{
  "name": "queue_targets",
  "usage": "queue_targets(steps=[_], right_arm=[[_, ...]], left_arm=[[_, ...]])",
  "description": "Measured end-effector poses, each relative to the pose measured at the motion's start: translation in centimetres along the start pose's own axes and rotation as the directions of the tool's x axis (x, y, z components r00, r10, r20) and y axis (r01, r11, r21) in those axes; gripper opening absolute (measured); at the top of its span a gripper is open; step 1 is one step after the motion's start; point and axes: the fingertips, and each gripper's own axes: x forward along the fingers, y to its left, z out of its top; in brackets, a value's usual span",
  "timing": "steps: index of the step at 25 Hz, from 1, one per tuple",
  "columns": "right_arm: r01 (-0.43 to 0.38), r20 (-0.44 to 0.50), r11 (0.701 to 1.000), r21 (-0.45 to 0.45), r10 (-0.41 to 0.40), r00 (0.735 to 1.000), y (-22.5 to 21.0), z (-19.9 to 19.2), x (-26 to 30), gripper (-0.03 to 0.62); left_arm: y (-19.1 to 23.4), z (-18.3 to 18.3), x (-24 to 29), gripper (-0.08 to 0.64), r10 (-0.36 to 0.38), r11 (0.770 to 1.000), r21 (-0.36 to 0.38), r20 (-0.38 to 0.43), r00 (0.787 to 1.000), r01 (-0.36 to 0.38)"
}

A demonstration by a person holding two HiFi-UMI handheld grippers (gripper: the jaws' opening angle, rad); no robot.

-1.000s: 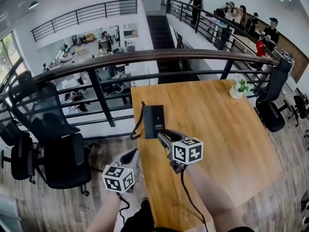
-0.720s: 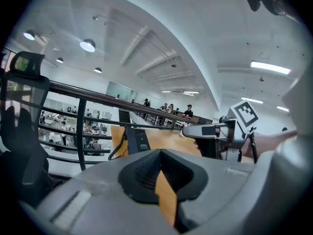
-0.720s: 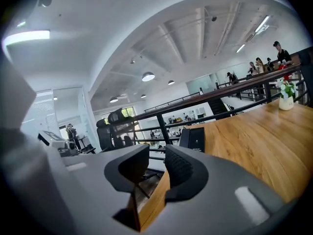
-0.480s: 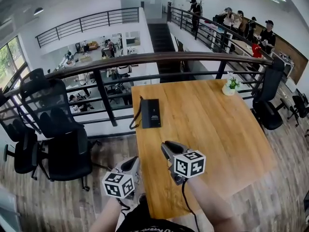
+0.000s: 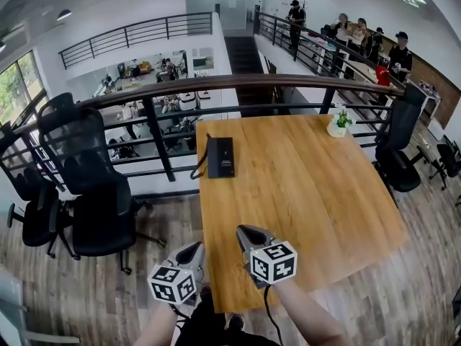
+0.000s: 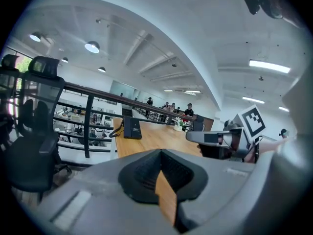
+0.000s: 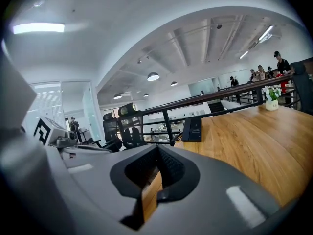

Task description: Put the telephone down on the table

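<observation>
The black telephone (image 5: pixel 220 157) lies flat on the wooden table (image 5: pixel 317 200) near its far left edge, its cord hanging off the left side. Nothing touches it. My right gripper (image 5: pixel 248 235) hovers over the table's near edge, well short of the phone, shut and empty. Off the table's left corner, above the floor, my left gripper (image 5: pixel 191 254) is also shut with nothing in it. From the left gripper view the telephone (image 6: pixel 132 129) is small and far beyond the gripper (image 6: pixel 160 153). The right gripper view shows the telephone (image 7: pixel 192 129) far ahead of the gripper (image 7: pixel 157 150).
A small potted plant (image 5: pixel 336 125) stands at the table's far right corner. A dark railing (image 5: pixel 216 85) runs behind the table over a lower floor. Black office chairs (image 5: pixel 86 193) stand to the left and another (image 5: pixel 400 157) to the right. People stand at the far back right.
Both grippers have drawn back toward me, away from the telephone, which stays on the table. The right gripper's jaws, close to the phone a second ago, have closed.
</observation>
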Motion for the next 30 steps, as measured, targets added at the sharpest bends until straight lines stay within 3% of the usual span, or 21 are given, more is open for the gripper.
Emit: queue_targets(steps=[5,12,24,30], right_arm=[[-0.010,0.001,0.999,-0.032,0.010,1.000,0.7,-0.4,-1.6,-0.002],[0.045,0.013,0.999,-0.002,-0.045,0.999,0.7,-1.3,-3.5,-0.002],[0.113,0.055,0.993,0.015,-0.114,0.992,10.8,-2.6,-6.3,-0.002],[0.167,0.090,0.986,0.028,-0.169,0.982,13.8,-3.1,-8.8,-0.002]], left_arm=[[-0.6,-0.3,-1.0,0.002,0.018,1.000,0.004,-0.003,1.000,-0.018],[-0.8,-0.3,-0.8,0.002,-0.023,1.000,0.012,-0.015,1.000,0.023],[0.3,-1.3,-10.5,0.002,-0.101,0.995,0.020,-0.025,0.995,0.102],[-0.2,-1.5,-14.5,0.002,-0.135,0.990,0.037,-0.018,0.991,0.136]])
